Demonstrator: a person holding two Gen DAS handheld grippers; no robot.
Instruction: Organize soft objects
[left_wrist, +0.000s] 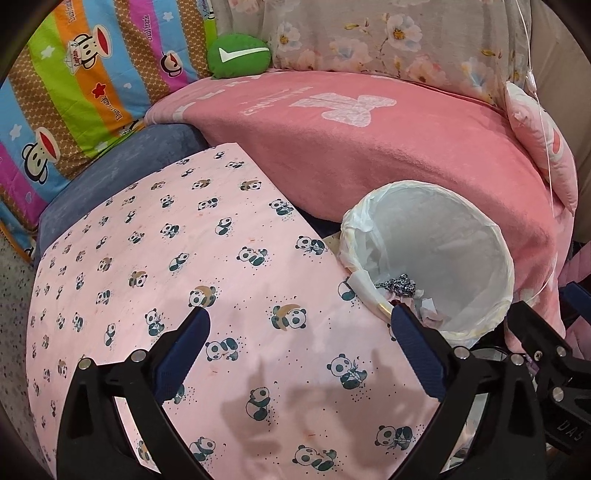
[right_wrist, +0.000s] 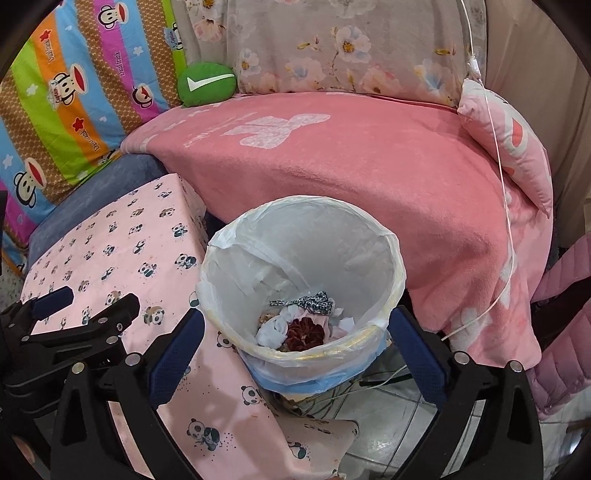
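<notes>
A green cushion (left_wrist: 239, 57) with a white tick sits between a striped monkey-print quilt (left_wrist: 74, 96) and a floral pillow (left_wrist: 388, 37); tiled floor (right_wrist: 388, 435) below

Soft items (right_wrist: 299, 325) piled at bottom of white-lined bin (right_wrist: 395, 273) — white cloth, dark red ruffled piece, leopard-print strip on top. Bin upright, just beside panda-print pink surface (right_wrist: 122, 243).

A pink blanket (right_wrist: 351, 177) covers the sofa, and a floral cushion (right_wrist: 332, 48) and a striped cartoon cushion (right_wrist: 74, 92) lean behind it. Pale floor tiles (right_wrist: 384, 435) show below on the right. A beige wall (right_wrist: 517, 74) stands at the right.
</notes>
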